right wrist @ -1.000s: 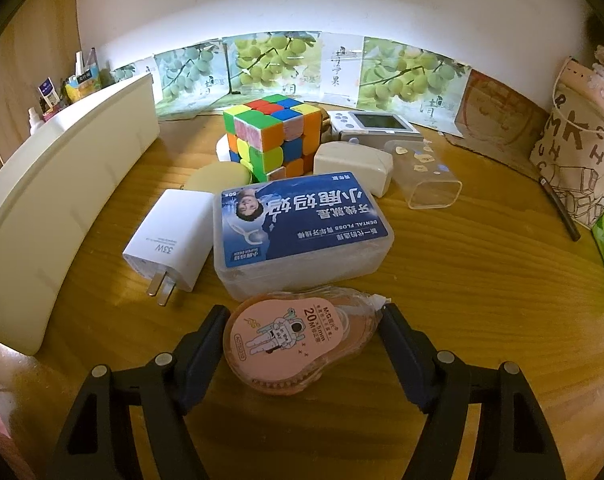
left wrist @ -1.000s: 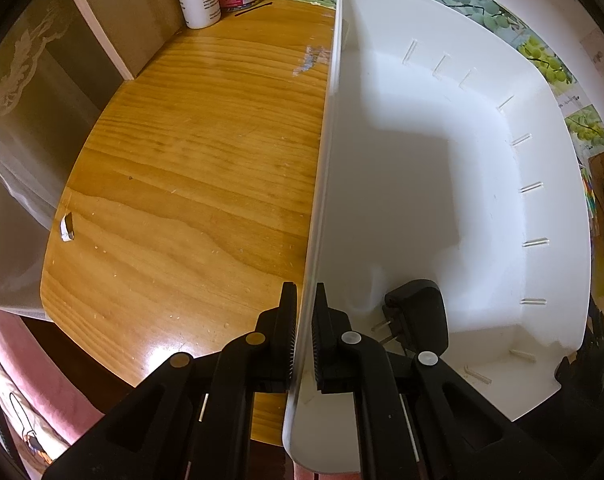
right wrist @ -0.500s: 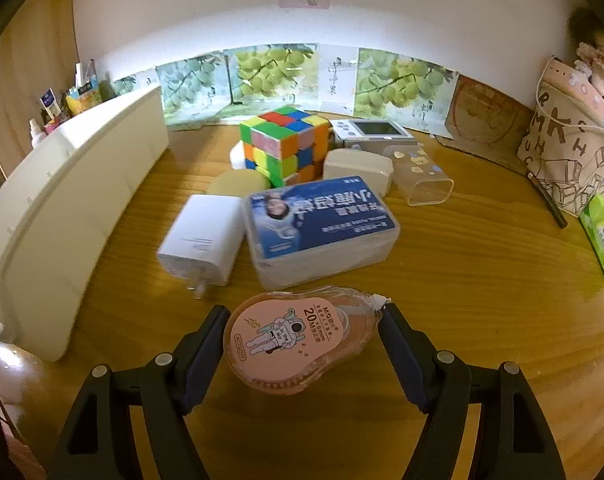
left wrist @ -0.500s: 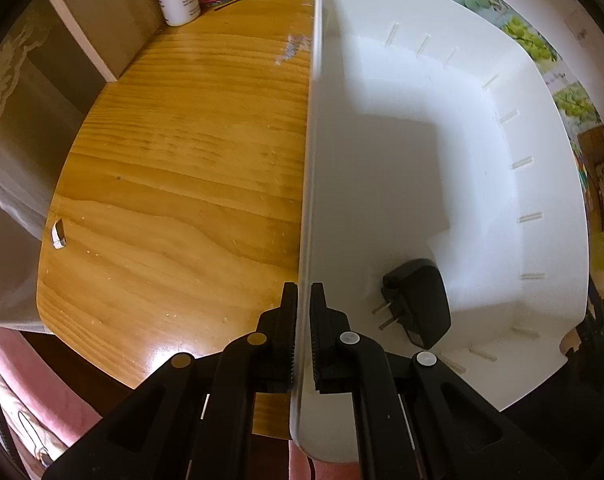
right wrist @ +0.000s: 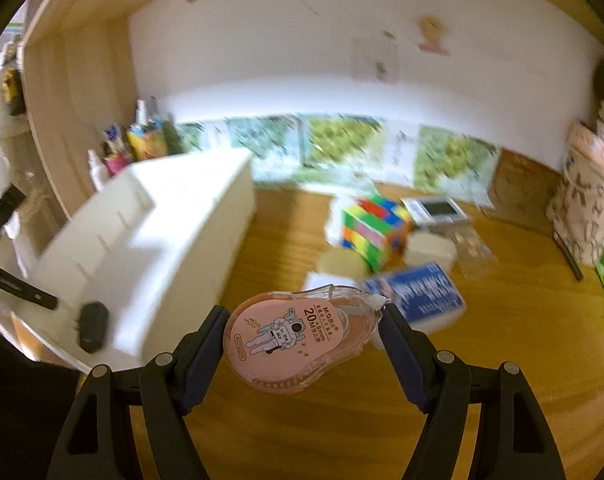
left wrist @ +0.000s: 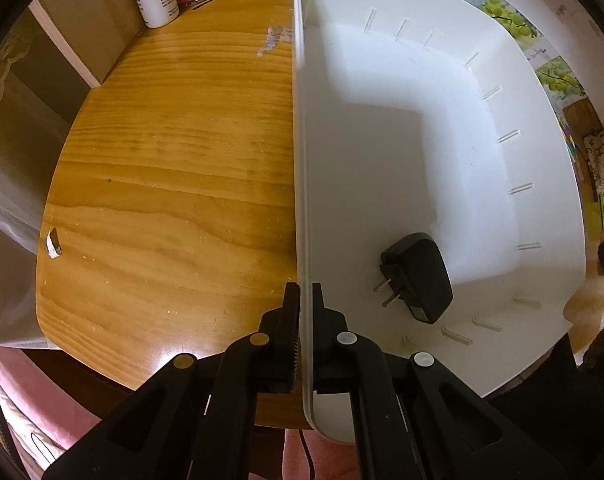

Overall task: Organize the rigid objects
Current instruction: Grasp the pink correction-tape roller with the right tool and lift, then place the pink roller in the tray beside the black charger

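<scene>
The pink correction tape dispenser (right wrist: 298,340) bore "M&G", "20M×5mm", "In the sky" on its astronaut picture, and a code along its edge. Other lettering was too blurred to read.

My left tongs (left wrist: 305,304) are black plastic with ribbed pads, yellow and white rivets. My right tongs (right wrist: 303,334) are black with dark blue pads, silver rivets.

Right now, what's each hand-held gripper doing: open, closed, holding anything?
Left hand-held gripper: shut on the bin wall.
Right hand-held gripper: shut on the correction tape, lifted off the table.
</scene>
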Demonstrator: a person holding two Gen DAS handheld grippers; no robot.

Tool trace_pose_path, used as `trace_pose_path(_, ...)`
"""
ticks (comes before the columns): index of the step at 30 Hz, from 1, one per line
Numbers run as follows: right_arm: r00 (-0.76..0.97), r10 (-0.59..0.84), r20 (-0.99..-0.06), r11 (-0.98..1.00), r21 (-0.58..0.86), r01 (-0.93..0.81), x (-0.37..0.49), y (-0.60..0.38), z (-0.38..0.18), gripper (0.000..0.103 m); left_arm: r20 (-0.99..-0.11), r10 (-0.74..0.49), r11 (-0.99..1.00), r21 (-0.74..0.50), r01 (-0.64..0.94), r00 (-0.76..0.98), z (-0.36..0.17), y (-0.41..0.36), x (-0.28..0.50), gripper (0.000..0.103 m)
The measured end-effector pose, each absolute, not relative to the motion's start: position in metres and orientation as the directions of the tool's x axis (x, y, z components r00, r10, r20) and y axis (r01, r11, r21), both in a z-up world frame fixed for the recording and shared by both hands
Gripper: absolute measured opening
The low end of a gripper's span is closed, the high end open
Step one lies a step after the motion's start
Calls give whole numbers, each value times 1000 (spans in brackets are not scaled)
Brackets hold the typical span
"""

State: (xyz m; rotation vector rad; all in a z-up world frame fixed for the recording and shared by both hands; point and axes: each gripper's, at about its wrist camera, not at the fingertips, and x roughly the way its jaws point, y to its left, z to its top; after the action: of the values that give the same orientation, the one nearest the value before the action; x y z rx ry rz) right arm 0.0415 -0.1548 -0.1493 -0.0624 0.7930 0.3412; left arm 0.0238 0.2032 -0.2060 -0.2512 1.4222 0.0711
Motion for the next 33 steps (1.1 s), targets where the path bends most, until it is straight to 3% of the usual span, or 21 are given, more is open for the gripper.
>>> trace_pose_path(13,626,440,-644,856,90,-510,37,-83,-106,76,-985,-94,982,-116,-147,146,-205,200,25,4)
trace_pose_path(33,439,507,-742,748,124,-652,23,-12,-134,78,-985,-93,986,-112,-127,145,-201,218,28,4)
